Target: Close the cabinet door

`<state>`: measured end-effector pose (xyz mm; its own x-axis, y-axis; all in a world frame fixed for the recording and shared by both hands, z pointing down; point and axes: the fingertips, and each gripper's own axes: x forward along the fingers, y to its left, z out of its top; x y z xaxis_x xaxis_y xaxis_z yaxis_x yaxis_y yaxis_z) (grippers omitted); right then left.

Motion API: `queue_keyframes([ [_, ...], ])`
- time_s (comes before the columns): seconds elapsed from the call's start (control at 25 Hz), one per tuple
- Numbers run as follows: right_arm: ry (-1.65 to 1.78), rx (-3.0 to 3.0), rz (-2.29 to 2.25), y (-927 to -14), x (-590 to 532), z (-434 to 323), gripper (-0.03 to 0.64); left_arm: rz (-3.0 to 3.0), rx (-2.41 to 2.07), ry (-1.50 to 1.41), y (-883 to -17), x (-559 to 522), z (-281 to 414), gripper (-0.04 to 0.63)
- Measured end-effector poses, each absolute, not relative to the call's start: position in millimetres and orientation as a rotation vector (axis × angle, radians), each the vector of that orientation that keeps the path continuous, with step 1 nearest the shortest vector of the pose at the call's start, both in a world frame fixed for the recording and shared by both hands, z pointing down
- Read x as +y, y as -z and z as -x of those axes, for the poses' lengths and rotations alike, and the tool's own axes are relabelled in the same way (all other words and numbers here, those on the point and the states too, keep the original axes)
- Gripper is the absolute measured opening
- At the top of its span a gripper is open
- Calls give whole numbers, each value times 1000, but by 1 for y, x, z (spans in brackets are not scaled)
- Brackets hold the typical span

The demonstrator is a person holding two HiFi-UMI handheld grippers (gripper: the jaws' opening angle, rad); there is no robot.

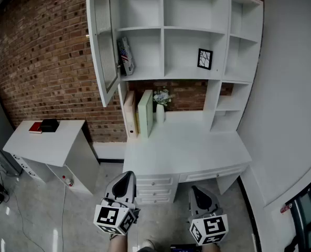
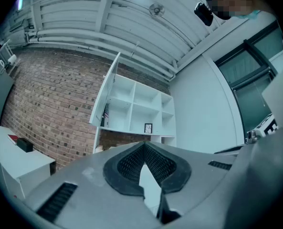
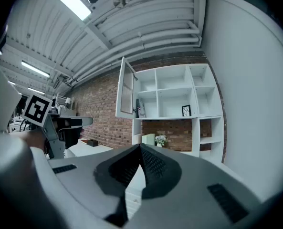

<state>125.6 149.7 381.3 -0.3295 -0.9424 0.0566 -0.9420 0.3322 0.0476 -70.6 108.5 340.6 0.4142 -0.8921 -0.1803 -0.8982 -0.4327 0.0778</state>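
Note:
The white cabinet door (image 1: 104, 41) stands swung open at the top left of the white shelf unit (image 1: 192, 30), its edge turned toward me. It also shows as the open door (image 2: 105, 92) in the left gripper view and as the door (image 3: 126, 87) in the right gripper view. My left gripper (image 1: 128, 176) is low in the head view, in front of the desk, far below the door, shut and holding nothing (image 2: 143, 146). My right gripper (image 1: 195, 189) is beside it, likewise shut and holding nothing (image 3: 140, 148).
A white desk (image 1: 197, 151) with drawers (image 1: 155, 185) stands under the shelves, bearing upright binders (image 1: 145, 113) and a flower vase (image 1: 161, 100). A framed picture (image 1: 205, 58) sits on a shelf. A low white side cabinet (image 1: 45, 143) with a black box (image 1: 50, 125) is at the left, against the brick wall.

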Motion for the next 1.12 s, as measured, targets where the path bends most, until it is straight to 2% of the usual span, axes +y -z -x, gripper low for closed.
queue_keyframes([
  [0.32,20,-2558,-1756,-369,157,-114,1,2608,1683,-310,-341,119,80,14],
  [0.52,-199,-2735,-1726,-368,147,-111,1,2611,1738,-307,-350,109,94,13],
  [0.64,-159,-2690,-1701,-376,127,-108,1,2612,1763,-325,-354,93,104,13],
  [0.84,-88,-2604,-1706,-386,74,-104,1,2596,1793,-343,-361,42,117,14],
  [1.12,-66,-2641,-1654,-372,-33,-75,1,2572,1790,-385,-351,-81,136,14],
])
